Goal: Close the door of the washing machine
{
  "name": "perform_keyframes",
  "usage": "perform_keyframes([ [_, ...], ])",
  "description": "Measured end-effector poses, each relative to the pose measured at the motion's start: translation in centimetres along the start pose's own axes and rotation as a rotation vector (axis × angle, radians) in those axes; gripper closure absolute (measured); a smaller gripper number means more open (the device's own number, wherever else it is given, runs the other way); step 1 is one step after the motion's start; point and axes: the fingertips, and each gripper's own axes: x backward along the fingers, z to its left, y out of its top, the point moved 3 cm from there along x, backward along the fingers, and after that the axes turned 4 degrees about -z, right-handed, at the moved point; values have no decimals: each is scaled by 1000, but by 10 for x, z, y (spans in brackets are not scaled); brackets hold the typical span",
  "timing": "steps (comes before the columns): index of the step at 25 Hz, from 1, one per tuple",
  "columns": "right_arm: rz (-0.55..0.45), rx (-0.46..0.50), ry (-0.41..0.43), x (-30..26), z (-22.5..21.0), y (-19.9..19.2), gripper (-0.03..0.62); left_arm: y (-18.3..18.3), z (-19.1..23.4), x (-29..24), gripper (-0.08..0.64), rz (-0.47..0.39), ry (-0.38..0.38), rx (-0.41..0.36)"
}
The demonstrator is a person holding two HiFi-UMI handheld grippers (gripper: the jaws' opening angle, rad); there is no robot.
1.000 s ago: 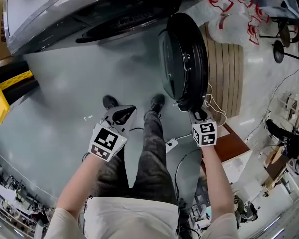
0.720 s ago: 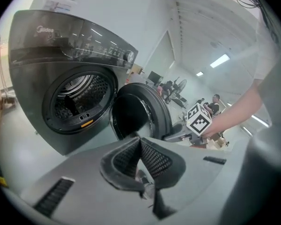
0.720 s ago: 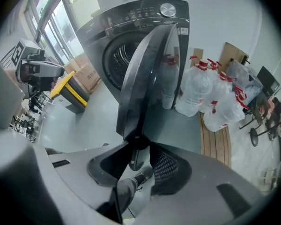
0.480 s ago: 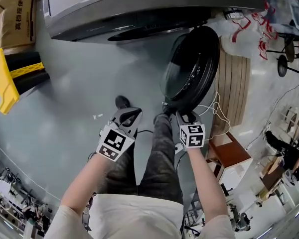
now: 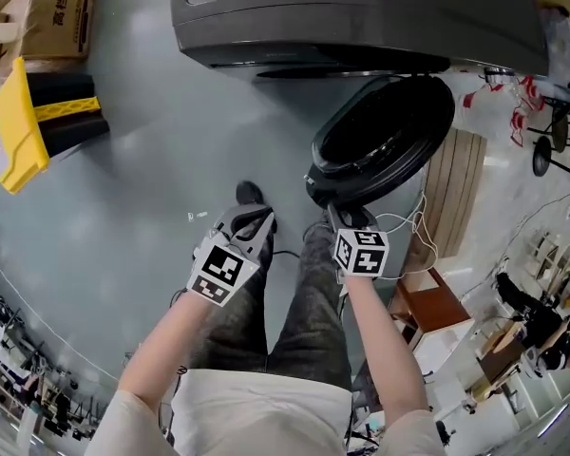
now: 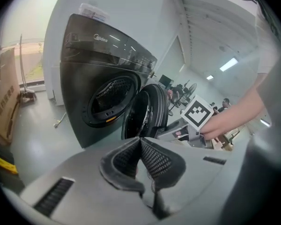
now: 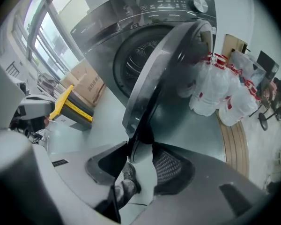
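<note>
Two grippers before a dark washing machine (image 6: 79,74) marked Midea on its front. Door (image 5: 389,136) half open, hinged at right, its rim between the opening jaws of the right gripper (image 7: 138,148). Left gripper (image 6: 140,142) apart from it, jaws closed, empty.

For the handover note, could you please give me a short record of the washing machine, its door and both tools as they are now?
Washing machine: dark grey front-loader, drum opening exposed
Door: partly open, swung out toward the person
Right tool: at the door's outer edge, jaws opening, edge between them
Left tool: jaws together, empty, over the floor, apart from the door
Nearby: white bags beside the machine; yellow board and cardboard box on the other side
Status: door not yet closed
</note>
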Motion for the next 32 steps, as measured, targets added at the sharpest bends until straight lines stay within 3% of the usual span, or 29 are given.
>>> perform_keyframes([
  [14,-26,126,129,-60,78,97,400,3,75,29,551,-77,173,110],
  [18,-95,210,138,-68,85,126,437,12,87,31,551,-128,241,171],
  [27,-292,228,141,-94,87,197,513,28,115,27,551,-198,338,250],
  [32,-353,239,80,-111,82,218,546,28,125,10,551,-209,349,270],
])
